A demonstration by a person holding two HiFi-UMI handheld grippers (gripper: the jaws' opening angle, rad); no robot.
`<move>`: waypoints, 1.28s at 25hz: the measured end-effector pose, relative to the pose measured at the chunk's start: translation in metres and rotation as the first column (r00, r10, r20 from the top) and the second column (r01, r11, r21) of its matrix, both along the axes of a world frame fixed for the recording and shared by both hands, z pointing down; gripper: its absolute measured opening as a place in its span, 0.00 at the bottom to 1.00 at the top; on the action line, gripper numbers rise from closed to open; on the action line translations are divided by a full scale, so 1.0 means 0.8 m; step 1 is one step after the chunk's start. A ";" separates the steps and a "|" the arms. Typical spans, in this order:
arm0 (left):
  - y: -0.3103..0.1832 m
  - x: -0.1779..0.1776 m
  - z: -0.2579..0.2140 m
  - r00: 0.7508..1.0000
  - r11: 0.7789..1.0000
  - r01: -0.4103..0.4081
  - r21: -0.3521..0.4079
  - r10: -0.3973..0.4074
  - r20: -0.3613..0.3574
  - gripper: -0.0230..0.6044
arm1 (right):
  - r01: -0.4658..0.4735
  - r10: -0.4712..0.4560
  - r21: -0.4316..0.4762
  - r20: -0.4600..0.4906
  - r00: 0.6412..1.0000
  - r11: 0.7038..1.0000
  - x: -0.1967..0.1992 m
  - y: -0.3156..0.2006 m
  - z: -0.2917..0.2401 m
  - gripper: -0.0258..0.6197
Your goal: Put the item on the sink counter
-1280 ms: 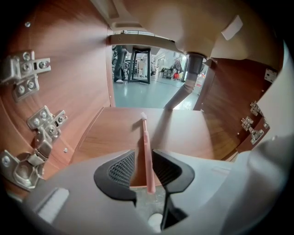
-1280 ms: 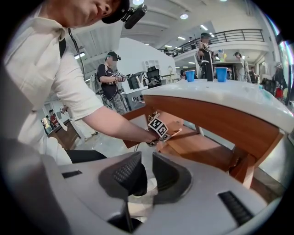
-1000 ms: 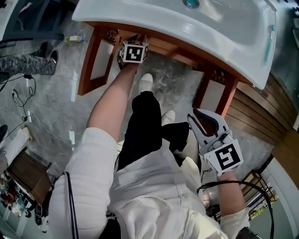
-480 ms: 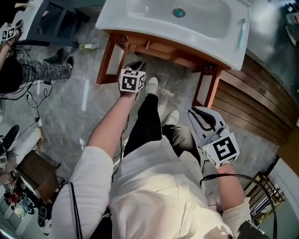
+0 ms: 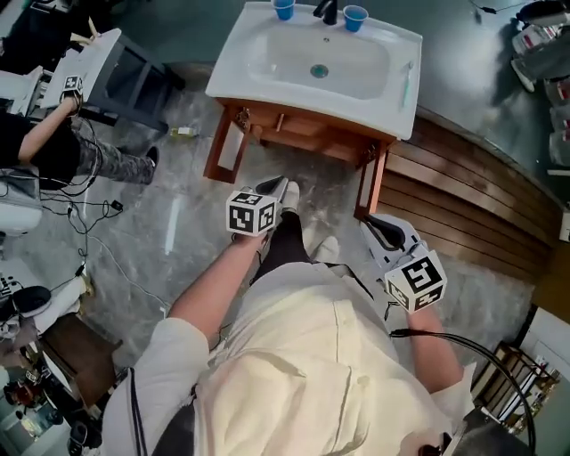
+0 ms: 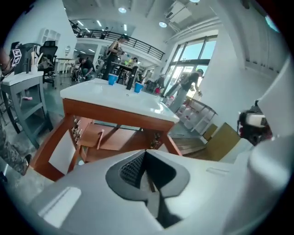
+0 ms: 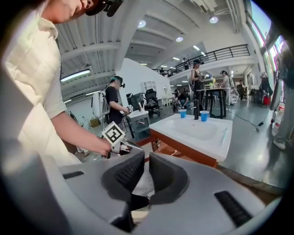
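The white sink counter (image 5: 392, 107) stands on a wooden frame ahead of me, and also shows in the left gripper view (image 6: 115, 98) and the right gripper view (image 7: 220, 144). Two blue cups (image 5: 283, 9) (image 5: 354, 16) flank the dark tap (image 5: 325, 11). A pale green toothbrush (image 5: 407, 85) lies on its right rim. My left gripper (image 5: 278, 183) hangs over the floor in front of the stand, shut and holding nothing (image 6: 145, 152). My right gripper (image 5: 372, 221) is lower right, by my hip, its pads together with only a slit between (image 7: 146, 156); I see nothing gripped.
A grey trolley (image 5: 125, 62) and a seated person (image 5: 53, 142) are at the left, with cables on the floor. A small bottle (image 5: 183, 132) lies by the stand's left leg. A slatted wooden platform (image 5: 463, 205) runs along the right.
I have drawn back from the sink, which now shows whole and farther off. My left gripper came out from under the counter and its jaws closed. The right gripper stayed by my hip.
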State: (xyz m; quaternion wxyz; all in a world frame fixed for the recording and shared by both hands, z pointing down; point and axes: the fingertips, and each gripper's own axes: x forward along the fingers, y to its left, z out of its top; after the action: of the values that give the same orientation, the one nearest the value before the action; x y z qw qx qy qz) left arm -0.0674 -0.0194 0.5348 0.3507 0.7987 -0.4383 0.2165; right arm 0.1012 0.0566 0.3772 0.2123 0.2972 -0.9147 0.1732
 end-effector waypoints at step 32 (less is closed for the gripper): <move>-0.490 -0.052 -0.177 0.902 0.911 -0.360 0.201 0.285 0.324 0.17 | -0.259 0.256 -0.074 -0.044 0.966 0.963 0.023 -0.189 -0.027 0.09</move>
State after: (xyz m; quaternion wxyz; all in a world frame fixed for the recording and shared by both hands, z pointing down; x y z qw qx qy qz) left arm -0.1089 -0.4114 0.3935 0.1362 0.8591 -0.3691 0.3274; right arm 0.1198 -0.0948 0.3553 0.2150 0.4079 -0.8569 0.2304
